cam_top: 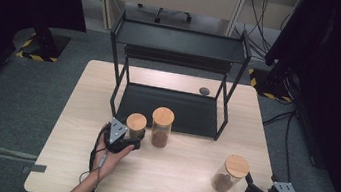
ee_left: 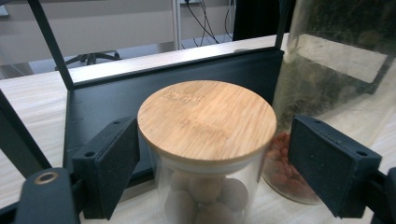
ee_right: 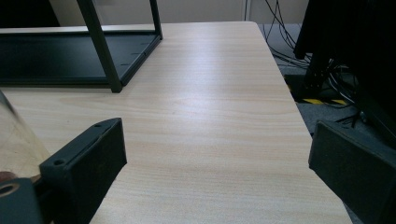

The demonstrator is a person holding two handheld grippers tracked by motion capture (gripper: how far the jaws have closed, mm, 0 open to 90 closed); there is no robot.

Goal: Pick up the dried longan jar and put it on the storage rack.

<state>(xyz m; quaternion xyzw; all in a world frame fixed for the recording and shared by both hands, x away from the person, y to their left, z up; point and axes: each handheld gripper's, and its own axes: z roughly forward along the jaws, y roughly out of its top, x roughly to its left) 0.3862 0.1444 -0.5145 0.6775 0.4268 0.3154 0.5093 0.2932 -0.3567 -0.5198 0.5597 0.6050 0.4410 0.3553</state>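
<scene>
We've got L gripper [ee_left: 205, 158] spread wide round short jar [ee_left: 207, 140], pads not touching. R gripper [ee_right: 224, 163] spread too, nothing between, third jar [cam_top: 229, 174] just beside.

Our light wooden table [cam_top: 177, 178] and what stands on it

We see a black two-tier metal rack [cam_top: 176, 76] at the table's far middle, its lower shelf [cam_top: 166, 109] resting on the tabletop, and a small dark round thing [cam_top: 204, 91] just behind that shelf. In front of the rack stand two bamboo-lidded glass jars close together: a short jar [cam_top: 136, 126] of pale balls and a taller jar [cam_top: 161, 127] of brown pieces. A third lidded jar [cam_top: 229, 174] stands well apart, near the table's right front edge.
</scene>
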